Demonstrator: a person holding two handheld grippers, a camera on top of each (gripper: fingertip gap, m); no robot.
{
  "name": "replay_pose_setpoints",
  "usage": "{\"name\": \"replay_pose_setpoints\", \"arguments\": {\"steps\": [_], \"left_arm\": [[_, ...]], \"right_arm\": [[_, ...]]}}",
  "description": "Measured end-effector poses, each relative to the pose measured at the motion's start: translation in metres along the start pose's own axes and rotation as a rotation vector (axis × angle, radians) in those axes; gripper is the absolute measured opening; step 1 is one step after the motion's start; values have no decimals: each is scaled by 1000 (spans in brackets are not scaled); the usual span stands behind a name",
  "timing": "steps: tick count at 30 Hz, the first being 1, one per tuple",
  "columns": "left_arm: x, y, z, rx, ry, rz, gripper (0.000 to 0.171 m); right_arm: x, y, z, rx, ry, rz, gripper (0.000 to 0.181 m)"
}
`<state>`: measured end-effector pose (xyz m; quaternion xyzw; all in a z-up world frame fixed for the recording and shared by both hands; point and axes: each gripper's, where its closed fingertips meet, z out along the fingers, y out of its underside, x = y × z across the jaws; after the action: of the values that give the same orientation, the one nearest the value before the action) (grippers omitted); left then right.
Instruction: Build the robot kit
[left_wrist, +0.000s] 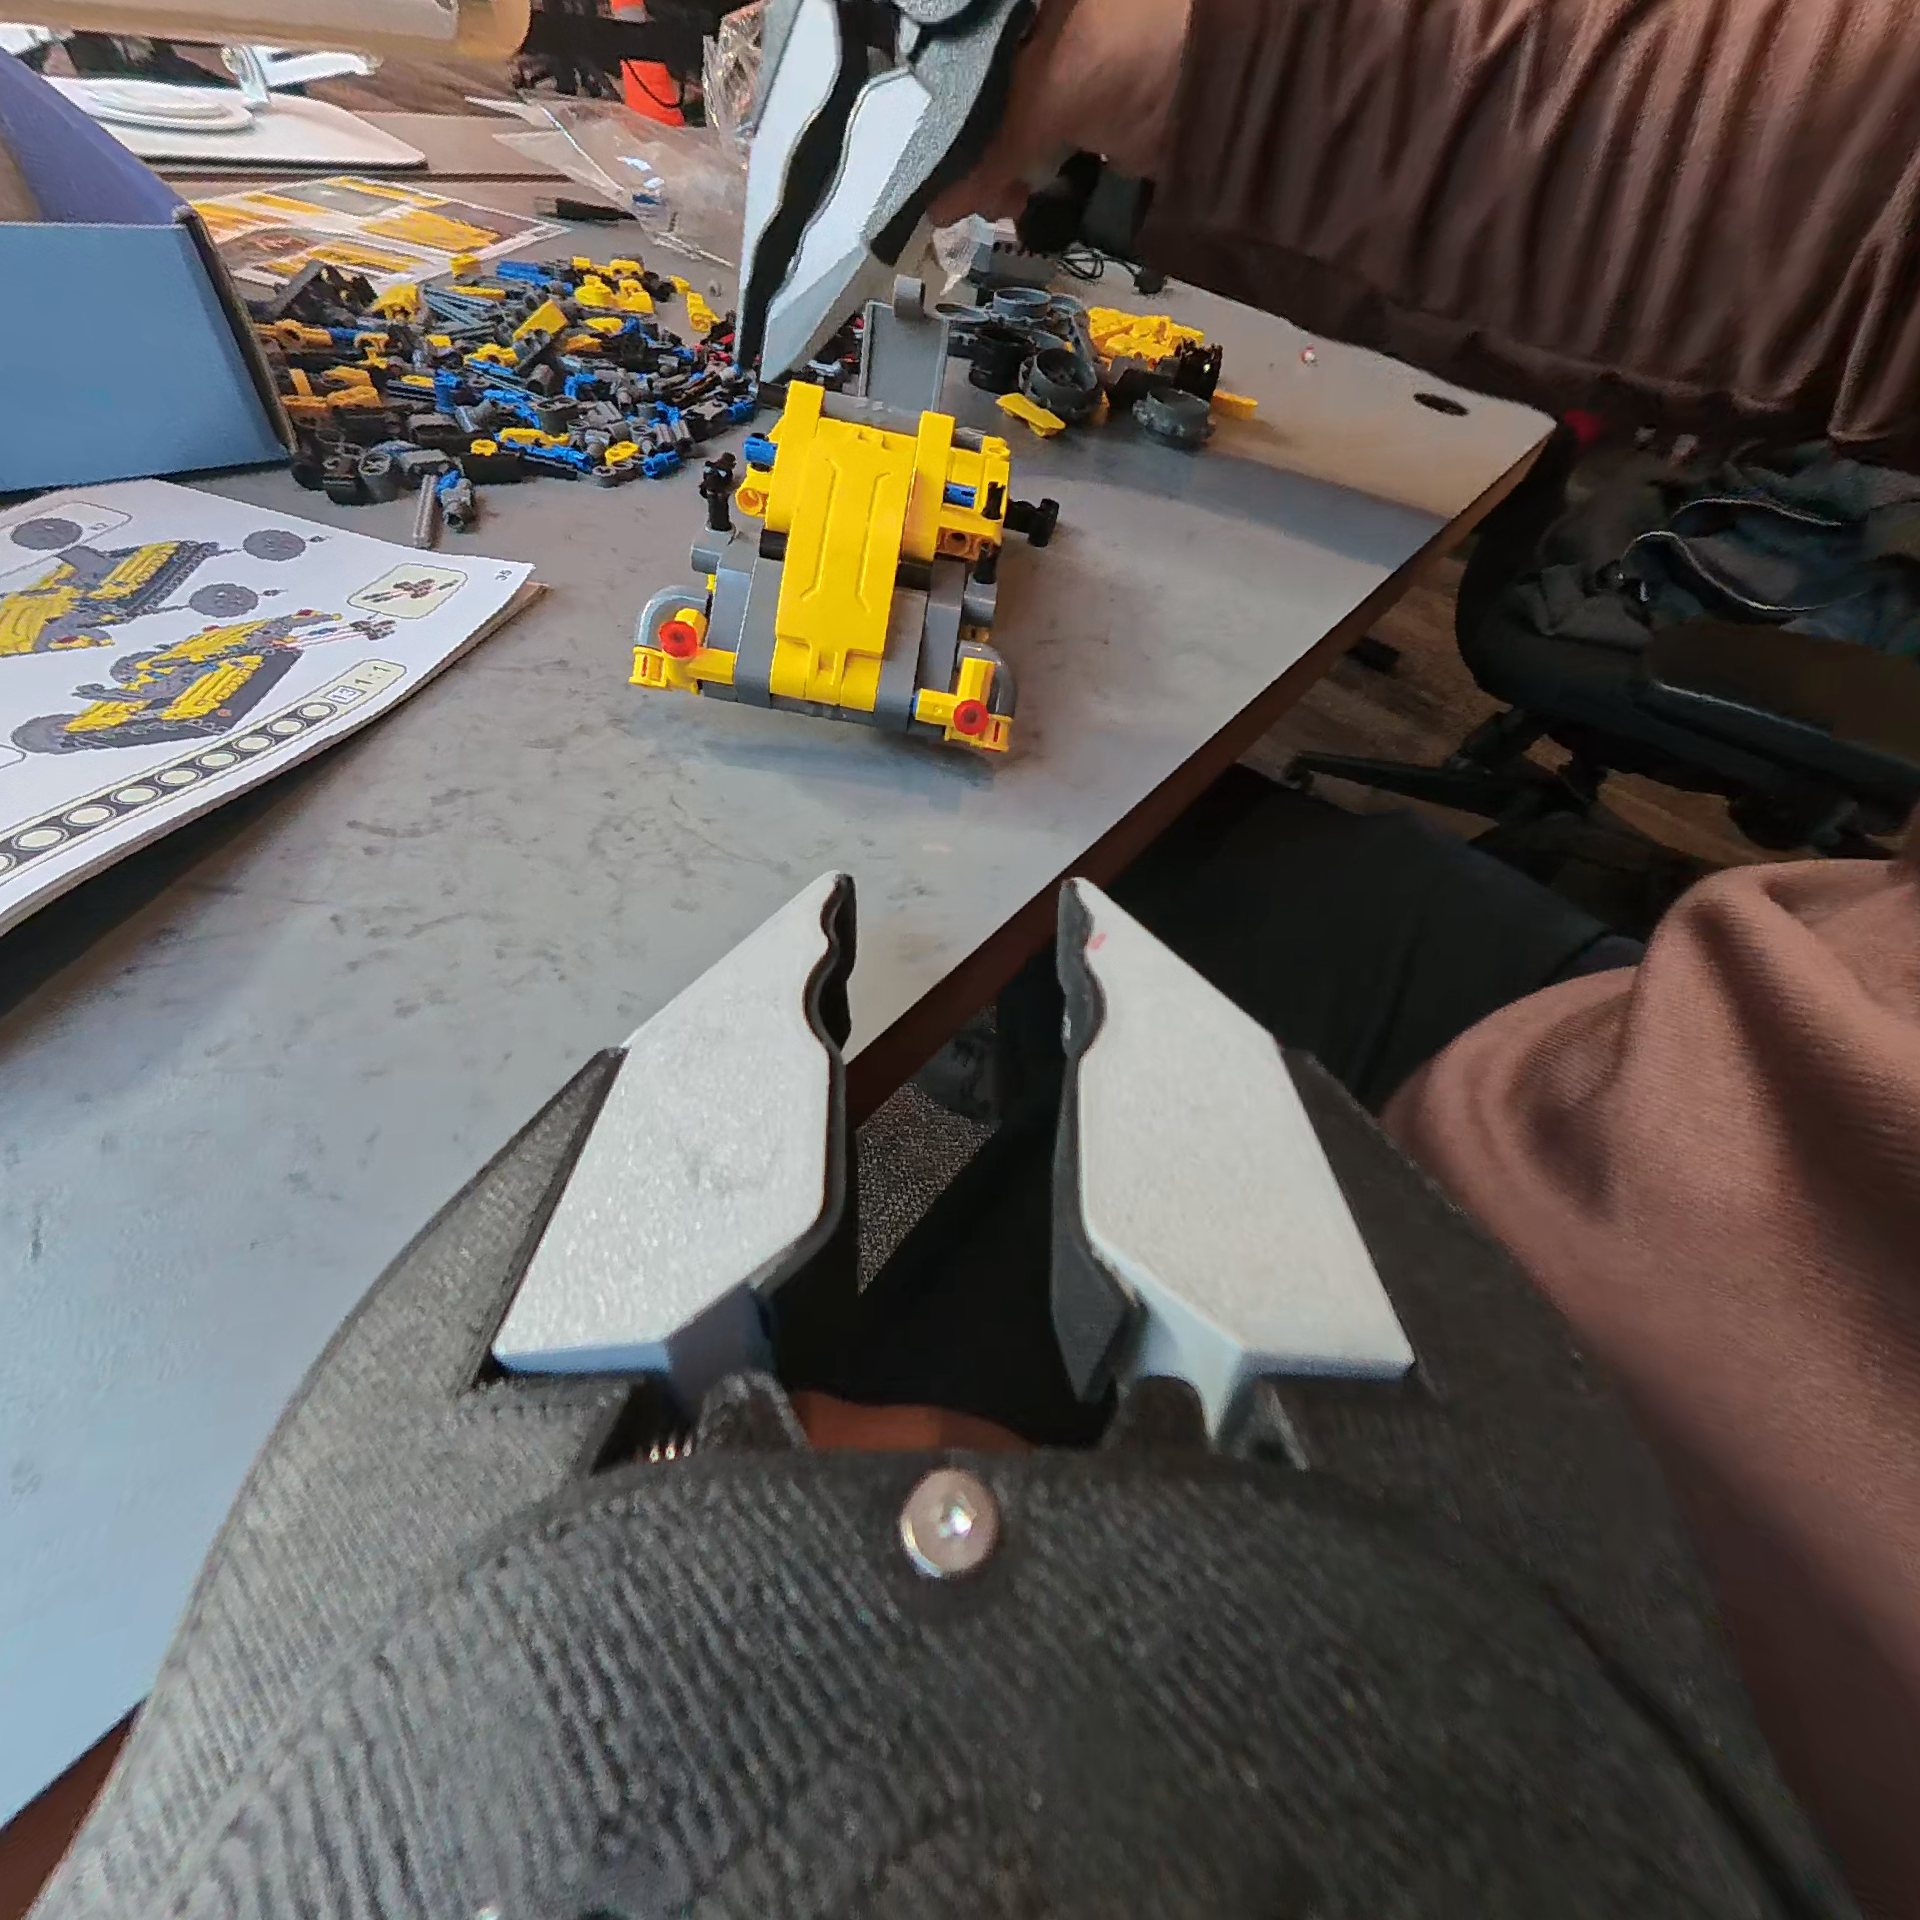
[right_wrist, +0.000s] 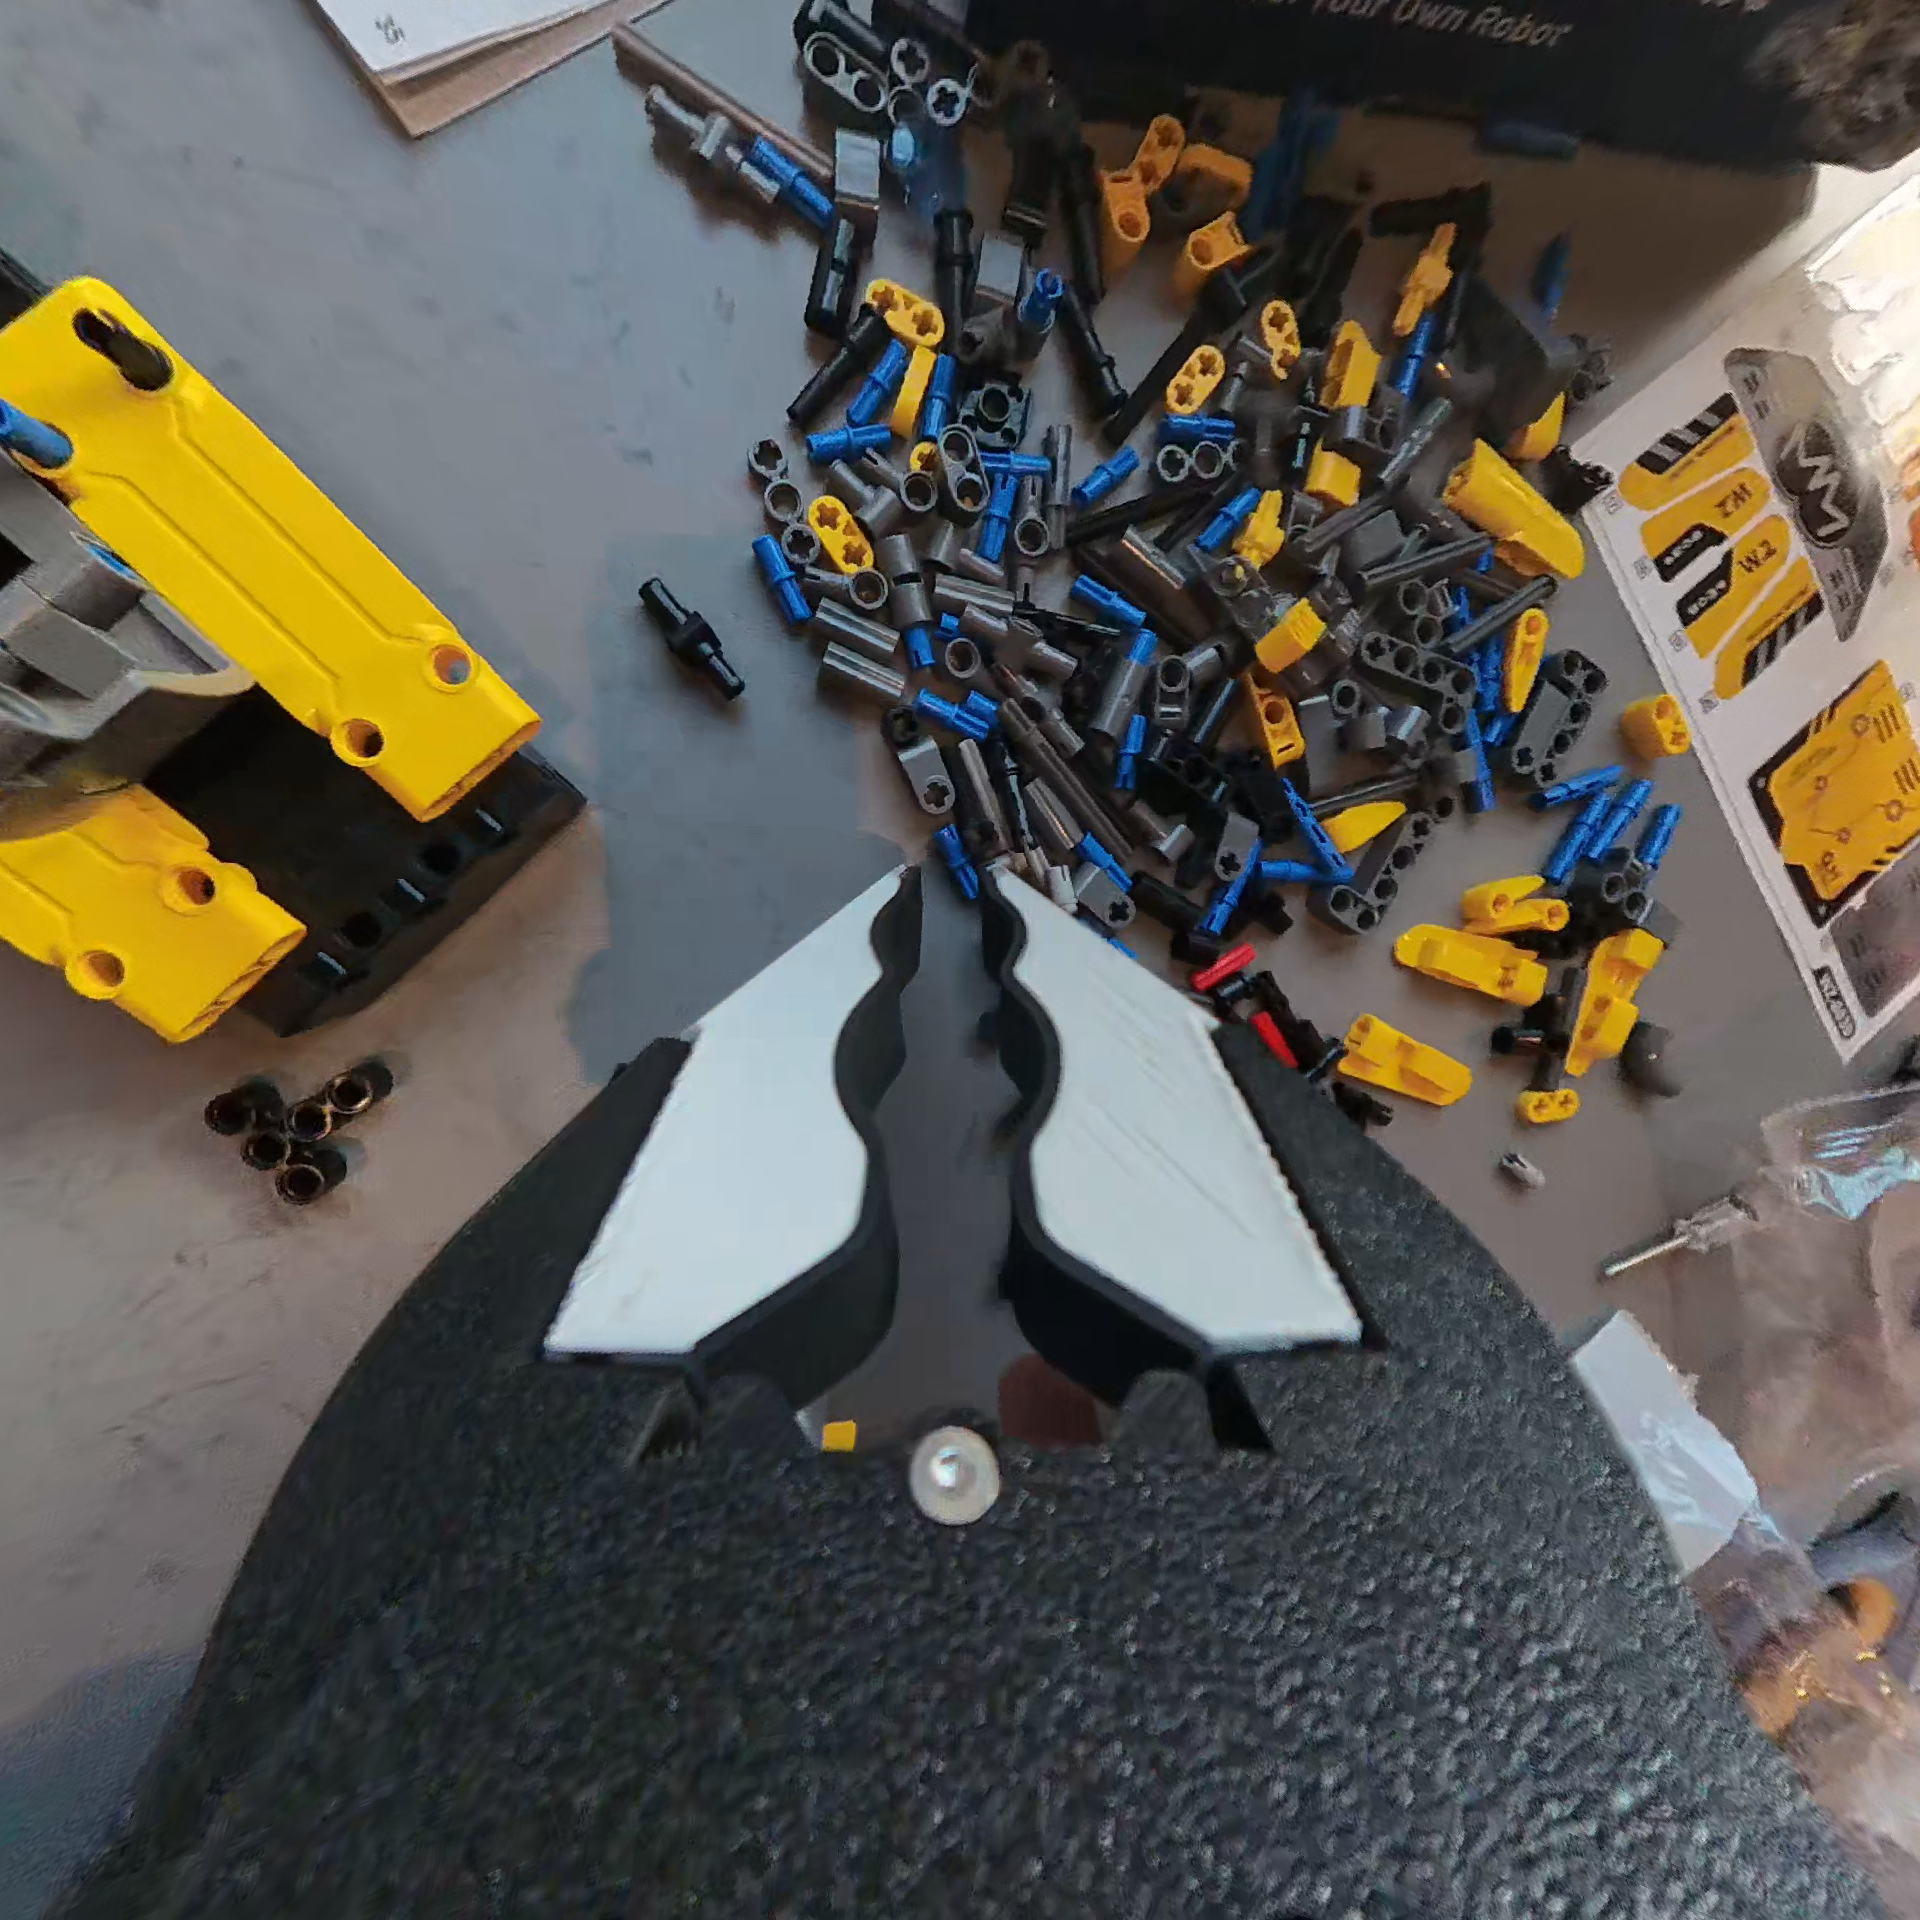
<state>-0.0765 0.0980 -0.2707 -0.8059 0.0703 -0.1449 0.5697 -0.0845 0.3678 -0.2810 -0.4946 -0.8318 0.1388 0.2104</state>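
We see the right gripper (right_wrist: 951, 883) pointing down at the near edge of the pile of loose building pieces (right_wrist: 1195, 582), its two fingers a narrow gap apart and holding nothing; the tips sit just beside a blue pin (right_wrist: 956, 857) and a small white piece, though we cannot tell whether they touch. One black connector pin (right_wrist: 691, 637) lies alone between the pile and the half-built yellow and grey vehicle model (right_wrist: 239, 623). Near that model we count about six small black bushes (right_wrist: 296, 1127) in a tight cluster. One sticker sheet (right_wrist: 1787, 665) lies on the far side of the pile, and clear plastic bags (right_wrist: 1829, 1164) lie next to it.

The left gripper (left_wrist: 956, 904) hangs over the table edge (left_wrist: 1195, 748), well apart from the model (left_wrist: 831, 582), its two fingers spread wide and empty. From here we see the right gripper (left_wrist: 750, 358) coming down at the pile (left_wrist: 488, 384) just behind the model. Two red round studs (left_wrist: 677, 638) mark the model's near corners. One open instruction booklet (left_wrist: 208, 665) lies to the left, one blue box (left_wrist: 114, 343) behind it, and a heap of grey rings and yellow parts (left_wrist: 1101, 374) beyond the model.
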Motion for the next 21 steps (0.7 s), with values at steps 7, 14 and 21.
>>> {"name": "replay_pose_setpoints", "arguments": {"steps": [7,14,21], "left_arm": [[-1,0,-1,6,9,-21,37],[-2,-1,-2,8,11,-24,37],[1,0,-1,5,14,-14,37]], "right_arm": [[2,1,14,-86,-67,-81,2],[-7,3,10,-141,-117,-87,1],[-35,16,-17,-99,-106,-31,2]]}}
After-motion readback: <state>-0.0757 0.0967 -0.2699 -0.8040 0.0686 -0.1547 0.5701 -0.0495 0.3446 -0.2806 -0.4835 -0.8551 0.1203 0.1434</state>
